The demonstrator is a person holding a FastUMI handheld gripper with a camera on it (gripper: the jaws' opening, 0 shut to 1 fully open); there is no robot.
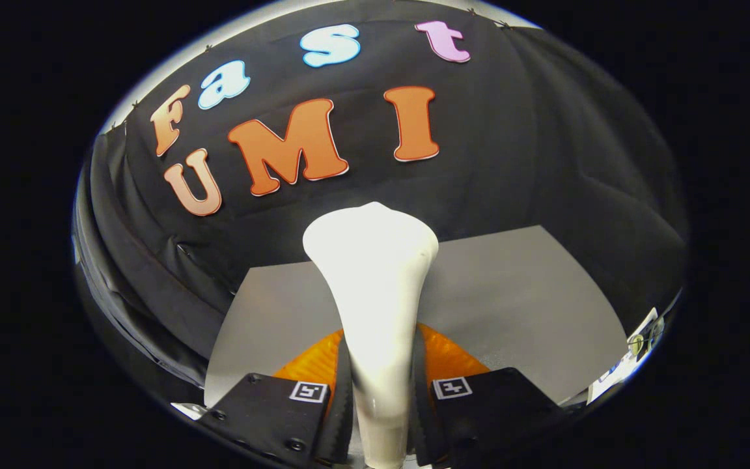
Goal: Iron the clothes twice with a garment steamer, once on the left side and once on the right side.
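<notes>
The lower end of the glossy white plastic garment steamer (372, 306) is cut off between the fingers at 6 o'clock, so the base of its handle cannot be made out. The steamer's body also hides most of the orange ribbed object (446, 355) lying behind it; only two orange wedges show, one on either side of the handle, and what this object is cannot be determined. The gripper (378, 404) is clenched on the garment steamer: both black fingers (271, 410), each carrying a small square black-and-white marker, press against the narrow handle from 9 o'clock and 3 o'clock through their ribbed inner pads. From that grasp the steamer rises toward 12 o'clock and widens into a rounded head, which stands in front of the flat grey table surface (518, 293) and overlaps the black cloth wall (544, 143) beyond it. The steamer's face is turned away, so no steam plate or outlet can be seen. At about 4 o'clock from the fingers, past the table's far corner, small white and pale items (638, 339) lie at the margin, too distorted and too small to identify.
</notes>
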